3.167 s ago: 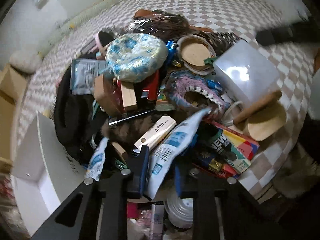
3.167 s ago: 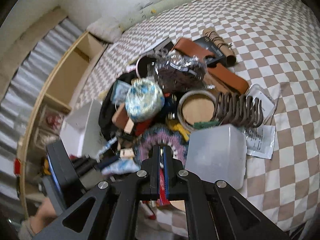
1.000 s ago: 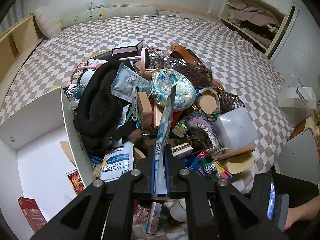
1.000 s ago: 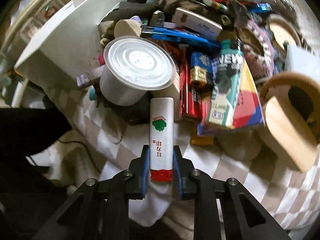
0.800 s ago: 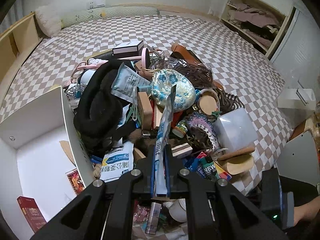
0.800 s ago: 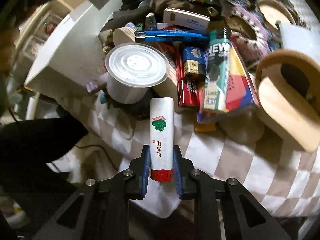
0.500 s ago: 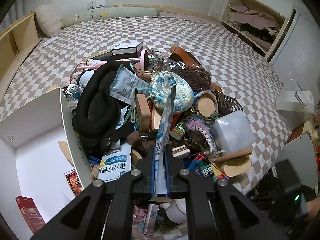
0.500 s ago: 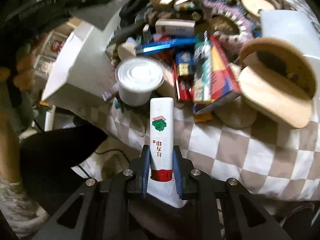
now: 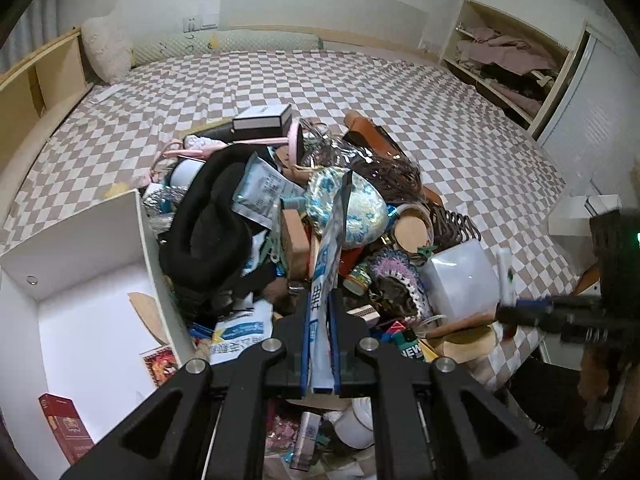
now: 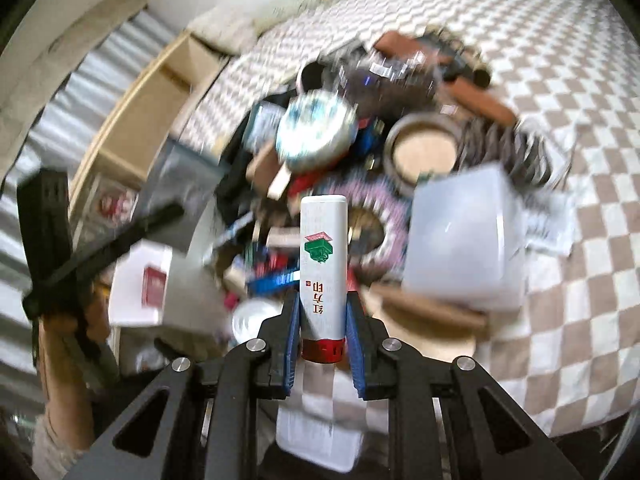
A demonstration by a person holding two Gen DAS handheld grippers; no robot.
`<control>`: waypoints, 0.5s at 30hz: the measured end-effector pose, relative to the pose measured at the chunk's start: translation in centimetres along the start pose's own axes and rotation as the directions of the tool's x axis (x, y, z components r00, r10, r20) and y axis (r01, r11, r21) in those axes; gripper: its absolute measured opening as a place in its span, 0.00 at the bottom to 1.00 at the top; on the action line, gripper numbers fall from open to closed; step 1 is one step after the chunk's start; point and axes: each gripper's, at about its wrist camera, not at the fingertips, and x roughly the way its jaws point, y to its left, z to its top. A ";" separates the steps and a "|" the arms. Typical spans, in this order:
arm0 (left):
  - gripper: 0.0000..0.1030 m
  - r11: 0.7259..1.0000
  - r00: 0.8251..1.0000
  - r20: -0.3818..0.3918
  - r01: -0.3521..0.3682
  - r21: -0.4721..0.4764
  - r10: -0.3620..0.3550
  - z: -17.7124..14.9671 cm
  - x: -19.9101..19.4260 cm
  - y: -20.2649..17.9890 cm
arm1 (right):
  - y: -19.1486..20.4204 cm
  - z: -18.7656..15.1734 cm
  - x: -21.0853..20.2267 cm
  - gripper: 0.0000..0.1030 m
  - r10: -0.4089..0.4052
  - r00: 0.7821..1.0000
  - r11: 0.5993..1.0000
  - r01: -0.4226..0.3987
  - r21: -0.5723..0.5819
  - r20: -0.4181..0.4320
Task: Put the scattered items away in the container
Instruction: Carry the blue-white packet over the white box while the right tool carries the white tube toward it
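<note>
My left gripper (image 9: 319, 312) is shut on a blue and white flat packet (image 9: 332, 236), held upright above the pile of scattered items (image 9: 320, 208) on the checkered bed. The open white box (image 9: 80, 312) stands at the pile's left with a red carton (image 9: 66, 430) and a card inside. My right gripper (image 10: 322, 308) is shut on a white tube with a red cap (image 10: 323, 268), held above the pile; this view is blurred. The right gripper also shows at the right of the left wrist view (image 9: 508, 308).
The pile holds a black garment (image 9: 208, 232), a blue patterned pouch (image 9: 356, 208), a translucent plastic box (image 9: 460, 280), a wooden hoop (image 9: 412, 228) and a white lidded cup (image 9: 354, 424). Shelves (image 9: 508, 60) stand far right. The checkered sheet (image 9: 460, 140) surrounds the pile.
My right gripper swung up fast with the white tube, from over the bed's front edge to over the pile. My left gripper stayed nearly still with the packet.
</note>
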 end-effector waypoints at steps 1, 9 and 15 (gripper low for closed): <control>0.08 1.000 1.000 0.005 -0.002 -0.003 0.002 0.0 -0.2 0.2 | -0.1 0.4 -0.2 0.22 -0.002 1.000 1.000 0.002 0.009 0.014; 0.08 0.996 0.997 0.057 -0.053 -0.066 0.057 0.0 -2.7 3.7 | 1.2 2.7 0.1 0.22 0.018 0.999 0.999 -0.019 0.031 0.050; 0.08 0.989 0.992 0.075 -0.094 -0.111 0.103 -0.4 -4.1 6.6 | 3.0 3.2 1.3 0.22 0.042 0.998 0.999 -0.043 0.015 0.042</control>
